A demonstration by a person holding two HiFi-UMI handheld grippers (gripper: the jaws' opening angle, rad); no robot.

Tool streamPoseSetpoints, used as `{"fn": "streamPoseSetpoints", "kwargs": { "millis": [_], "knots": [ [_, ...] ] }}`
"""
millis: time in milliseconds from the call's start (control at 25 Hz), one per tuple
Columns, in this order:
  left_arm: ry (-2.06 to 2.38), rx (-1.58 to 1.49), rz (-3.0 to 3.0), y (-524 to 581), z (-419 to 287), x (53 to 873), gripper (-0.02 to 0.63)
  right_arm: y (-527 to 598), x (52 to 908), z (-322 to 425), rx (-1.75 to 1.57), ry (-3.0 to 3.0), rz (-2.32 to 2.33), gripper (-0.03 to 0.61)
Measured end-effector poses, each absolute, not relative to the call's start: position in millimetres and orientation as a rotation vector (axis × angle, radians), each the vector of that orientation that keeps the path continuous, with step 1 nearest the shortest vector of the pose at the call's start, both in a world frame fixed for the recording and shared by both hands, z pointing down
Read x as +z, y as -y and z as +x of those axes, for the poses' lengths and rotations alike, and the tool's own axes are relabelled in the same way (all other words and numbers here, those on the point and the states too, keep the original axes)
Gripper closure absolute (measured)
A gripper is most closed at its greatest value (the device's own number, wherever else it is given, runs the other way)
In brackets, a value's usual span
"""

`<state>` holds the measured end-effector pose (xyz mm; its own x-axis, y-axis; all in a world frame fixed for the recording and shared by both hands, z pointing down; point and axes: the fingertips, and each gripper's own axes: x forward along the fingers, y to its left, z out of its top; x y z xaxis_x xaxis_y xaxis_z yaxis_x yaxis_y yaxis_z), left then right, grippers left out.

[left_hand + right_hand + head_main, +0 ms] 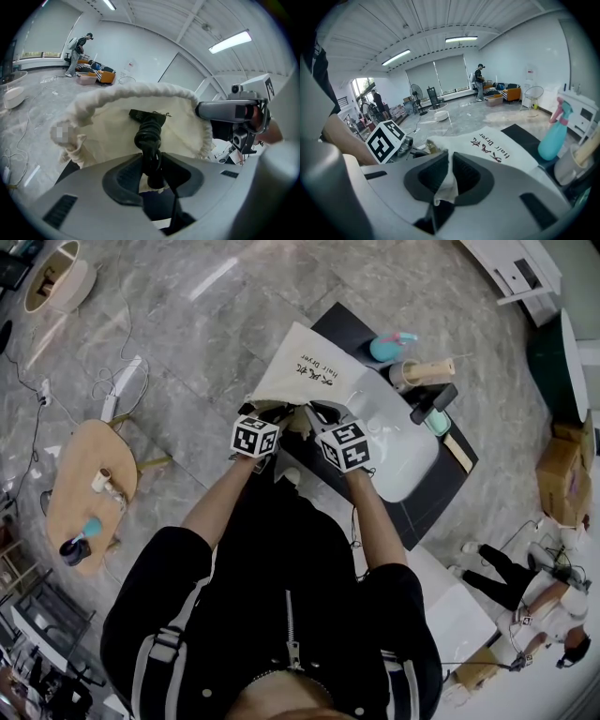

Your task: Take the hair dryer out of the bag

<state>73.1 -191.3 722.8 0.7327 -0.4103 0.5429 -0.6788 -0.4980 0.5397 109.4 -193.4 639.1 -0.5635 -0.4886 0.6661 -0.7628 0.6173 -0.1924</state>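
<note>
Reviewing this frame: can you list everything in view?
bag: 1, cream, on counter's edge
cord: 1, black, coiled, at bag's mouth
spray bottle: 1, teal, on counter beside bag
sink: 1, white, set in counter
counter: 1, dark, in front of the person
side table: 1, wooden, on floor at left
bystander: 1, lower right
left gripper: 1, grey, shut on cord
right gripper: 1, grey, shut on bag's edge

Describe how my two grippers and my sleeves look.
The left gripper and the right gripper both have smooth light-grey bodies, with dark ribbed pads lining the jaws. Each carries a white cube printed with black square markers. The person wears a black jacket with white stripes and a front zip. Its sleeves end near the elbows.
</note>
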Motion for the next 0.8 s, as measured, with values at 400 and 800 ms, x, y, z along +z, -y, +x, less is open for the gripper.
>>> {"fn": "streamPoseSetpoints", "kwargs": {
  "millis": [400,800],
  "knots": [
    [0.829,0.454,2.165,176.0,55.2,722.1,0.473,191.0,640.7,108.1,0.651,2.277,0.990,0.537],
    [0.834,0.460,2.163,161.2,38.4,722.1,0.474,191.2,640.5,108.0,0.654,2.272,1.003,0.537]
  ]
}}
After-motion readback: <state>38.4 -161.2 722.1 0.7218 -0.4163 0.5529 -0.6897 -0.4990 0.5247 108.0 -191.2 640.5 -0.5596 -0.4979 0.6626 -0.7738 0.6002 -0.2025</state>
